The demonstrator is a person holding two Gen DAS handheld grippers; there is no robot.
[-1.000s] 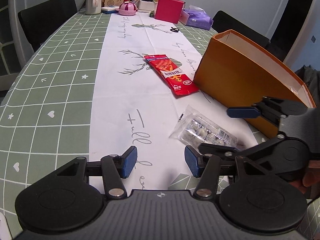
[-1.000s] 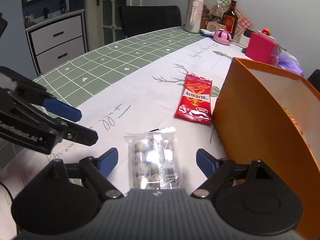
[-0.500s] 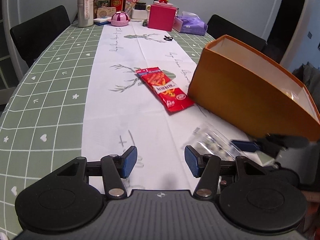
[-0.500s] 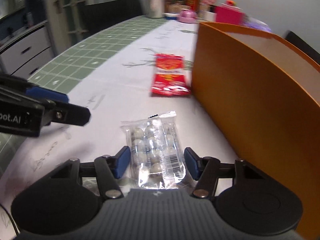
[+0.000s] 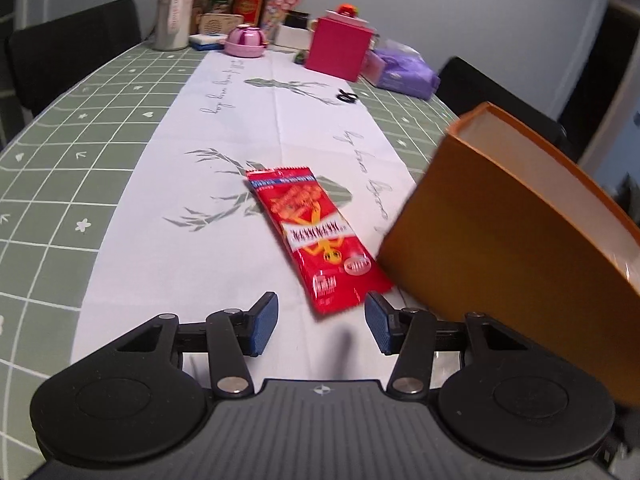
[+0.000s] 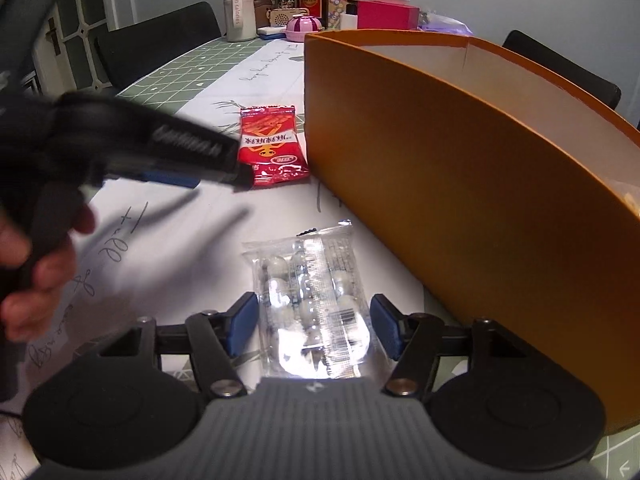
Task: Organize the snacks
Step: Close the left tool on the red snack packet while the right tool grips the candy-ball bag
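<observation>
A red snack packet (image 5: 316, 236) lies flat on the white table runner, just left of the orange box (image 5: 520, 240). My left gripper (image 5: 320, 322) is open, with the packet's near end just ahead of its blue pads. In the right wrist view the red packet (image 6: 270, 146) lies beyond the left gripper's blurred fingers (image 6: 188, 152). A clear packet of small white sweets (image 6: 312, 300) lies on the table beside the orange box (image 6: 480, 168). My right gripper (image 6: 314, 326) is open, its pads on either side of the clear packet's near end, apart from it.
The far end of the table holds bottles (image 5: 172, 4), a pink pot (image 5: 245, 41), a pink-red box (image 5: 340, 50), a purple pack (image 5: 404, 74) and scissors (image 5: 347, 97). Black chairs stand at the left (image 5: 72, 60) and right (image 5: 496, 92).
My left gripper has moved forward and right, from beside the clear packet to the red packet. My right gripper's pads have widened slightly around the clear packet.
</observation>
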